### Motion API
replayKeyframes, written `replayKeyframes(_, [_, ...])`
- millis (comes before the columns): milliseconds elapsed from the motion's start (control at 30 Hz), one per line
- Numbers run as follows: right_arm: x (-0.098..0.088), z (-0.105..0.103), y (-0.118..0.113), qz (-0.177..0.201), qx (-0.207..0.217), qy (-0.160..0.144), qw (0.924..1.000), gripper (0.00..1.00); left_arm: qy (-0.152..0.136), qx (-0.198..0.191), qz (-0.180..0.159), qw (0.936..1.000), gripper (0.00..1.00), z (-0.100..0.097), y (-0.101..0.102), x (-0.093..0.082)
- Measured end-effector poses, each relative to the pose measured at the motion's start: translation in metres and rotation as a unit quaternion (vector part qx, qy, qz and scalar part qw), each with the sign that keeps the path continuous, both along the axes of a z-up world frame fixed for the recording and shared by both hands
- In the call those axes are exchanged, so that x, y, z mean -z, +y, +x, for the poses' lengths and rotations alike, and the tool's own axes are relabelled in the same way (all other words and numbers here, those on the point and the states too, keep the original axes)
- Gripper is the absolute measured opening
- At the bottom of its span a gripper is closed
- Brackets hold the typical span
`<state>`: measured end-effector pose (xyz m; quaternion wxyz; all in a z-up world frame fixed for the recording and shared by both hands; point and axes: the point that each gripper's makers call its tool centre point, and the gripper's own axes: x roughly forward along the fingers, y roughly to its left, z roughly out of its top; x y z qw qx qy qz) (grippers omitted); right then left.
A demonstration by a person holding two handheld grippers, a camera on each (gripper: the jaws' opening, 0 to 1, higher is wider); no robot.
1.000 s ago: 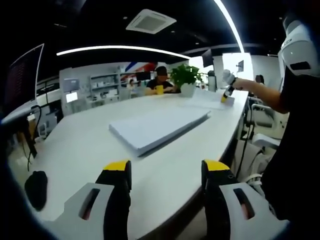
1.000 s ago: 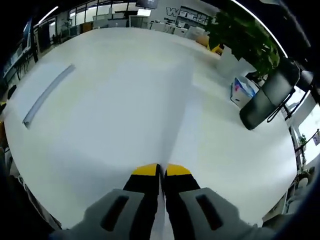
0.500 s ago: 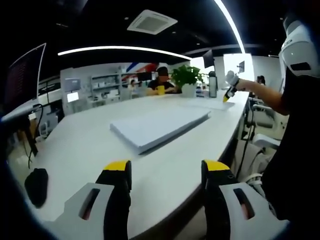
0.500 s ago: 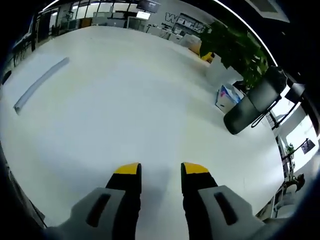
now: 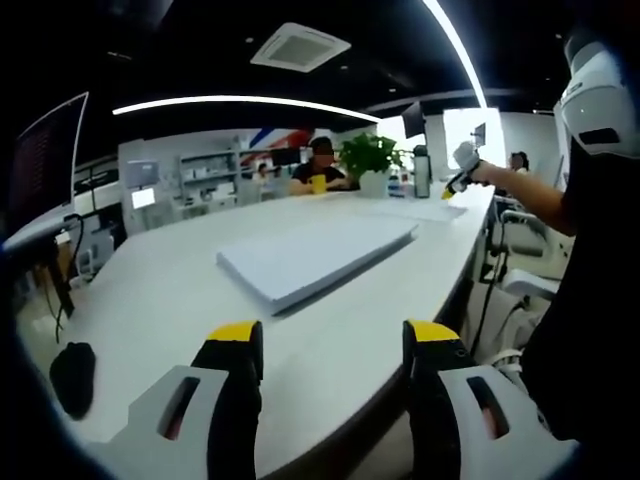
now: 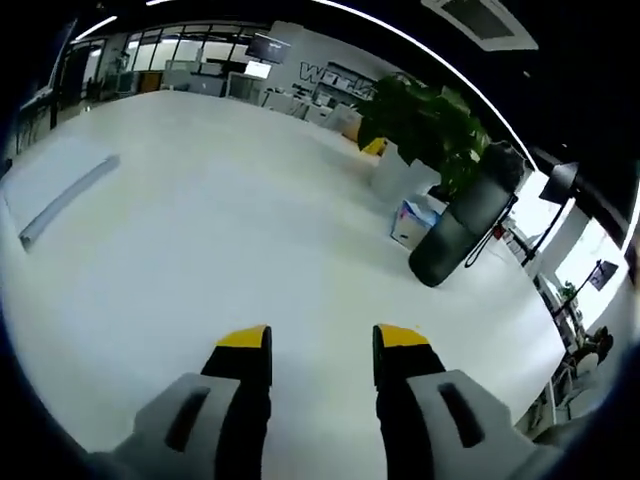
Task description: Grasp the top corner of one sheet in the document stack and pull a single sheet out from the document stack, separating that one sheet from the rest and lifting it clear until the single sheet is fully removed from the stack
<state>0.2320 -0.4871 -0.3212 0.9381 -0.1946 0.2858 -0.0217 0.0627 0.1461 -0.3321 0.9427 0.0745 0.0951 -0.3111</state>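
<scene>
Document stack (image 5: 318, 255): a thick, flat block of white sheets, edges squared, no corner lifted that I can make out. It lies on the white surface (image 5: 150, 300) toward the middle, long side running slantwise, one corner pointing at the surface's near edge. In the right gripper view the same stack (image 6: 62, 200) appears as a thin grey-edged slab near the far left edge of the surface (image 6: 250, 250).

Single sheet (image 5: 420, 210): lies flat on the surface at its far end, well apart from the stack, close to the right edge. It is pale against the white top, so its outline is faint.

Left tongs (image 5: 333, 340): jaws wide apart, yellow-tipped, nothing between them; held over the near edge of the surface, short of the stack.

Right tongs (image 6: 322, 340): jaws parted, nothing gripped; held above bare surface. In the left gripper view the right tongs (image 5: 450, 190) sit at the end of an outstretched arm over the far right corner, just beside the single sheet; gap too small to judge there.

Containers: white pot with a green plant (image 6: 420, 125) at the far end of the surface; a dark bottle (image 6: 462, 230) next to it, contents not visible; a small coloured box (image 6: 412, 222) between them.

Other: dark mouse (image 5: 72, 378) near the left edge of the surface; a monitor (image 5: 45, 160) beyond it.
</scene>
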Motion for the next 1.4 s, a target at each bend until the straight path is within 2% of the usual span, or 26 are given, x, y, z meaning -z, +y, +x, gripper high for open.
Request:
replayKeyframes(133, [-0.006,0.000,0.002,0.014,-0.001,-0.034,0.9993,0.41,0.003,-0.002,0.002,1.0000,0.56,0.001,0.001,0.002])
replayKeyframes(333, [-0.027,-0.001,0.016,0.039,-0.012,-0.112,0.9929,0.45,0.003,-0.002,0.006,1.0000,0.56,0.002,0.002,0.001])
replayKeyframes(467, [-0.047,-0.003,0.039,0.047,-0.045,-0.164,0.9843,0.52,-0.001,-0.006,0.004,1.0000,0.56,0.002,0.004,-0.003])
replayKeyframes(667, [-0.082,-0.013,0.090,0.069,-0.103,-0.238,0.9635,0.56,0.002,-0.004,0.003,1.0000,0.56,0.003,0.001,-0.002])
replayKeyframes(933, [-0.083,-0.027,0.150,0.117,-0.176,-0.246,0.9459,0.55,0.000,0.004,0.005,1.0000,0.56,0.004,-0.005,-0.005])
replayKeyframes(1033, [-0.075,-0.033,0.169,0.116,-0.193,-0.240,0.9445,0.55,-0.001,0.005,0.005,1.0000,0.56,0.005,-0.007,-0.006])
replayKeyframes(1167, [-0.062,-0.042,0.196,0.153,-0.225,-0.226,0.9355,0.59,-0.001,0.006,0.001,1.0000,0.56,0.005,-0.009,-0.007])
replayKeyframes(1300, [-0.048,-0.048,0.213,0.172,-0.238,-0.209,0.9327,0.61,-0.001,0.006,-0.005,1.0000,0.55,0.005,-0.010,-0.008])
replayKeyframes(1400, [-0.034,-0.055,0.230,0.201,-0.256,-0.188,0.9266,0.63,0.001,0.010,-0.005,0.9999,0.55,0.005,-0.013,-0.007])
